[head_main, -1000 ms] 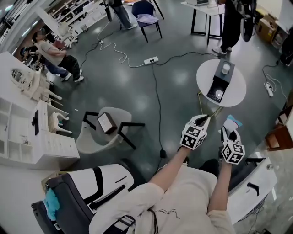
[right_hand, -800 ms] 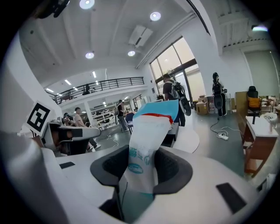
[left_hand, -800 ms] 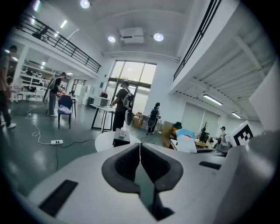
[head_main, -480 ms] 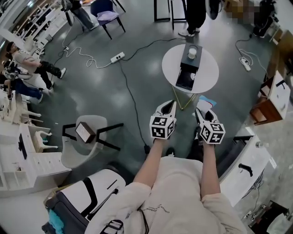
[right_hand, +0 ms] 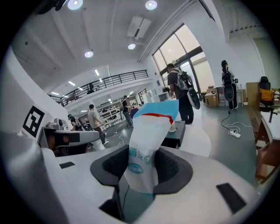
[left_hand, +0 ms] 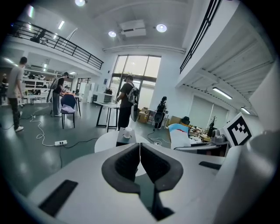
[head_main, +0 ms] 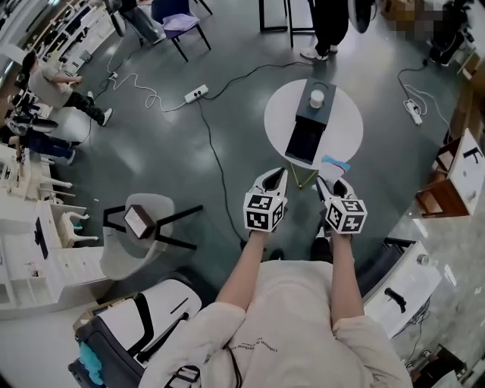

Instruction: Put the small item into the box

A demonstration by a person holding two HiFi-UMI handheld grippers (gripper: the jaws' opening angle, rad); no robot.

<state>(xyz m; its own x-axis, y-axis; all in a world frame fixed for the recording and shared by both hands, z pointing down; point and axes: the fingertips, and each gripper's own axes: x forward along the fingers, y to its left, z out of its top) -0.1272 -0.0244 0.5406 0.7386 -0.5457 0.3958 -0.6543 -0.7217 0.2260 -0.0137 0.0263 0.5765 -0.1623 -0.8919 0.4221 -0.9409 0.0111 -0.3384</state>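
Note:
A black open box lies on a round white table, with a white cup at the box's far end. My right gripper is shut on a small white packet with a blue and red top, held just short of the table's near edge. The packet stands upright between the pads of that gripper, with the box beyond it. My left gripper is beside it, shut and empty. The left gripper points at the box and table.
A chair with a round seat stands on the floor to the left. A power strip and cables cross the floor beyond. A person stands behind the table. White furniture and a wooden cabinet line the right side.
The table and box have come from the upper right to straight ahead of both grippers and closer. The right gripper still holds the packet; the left stays shut.

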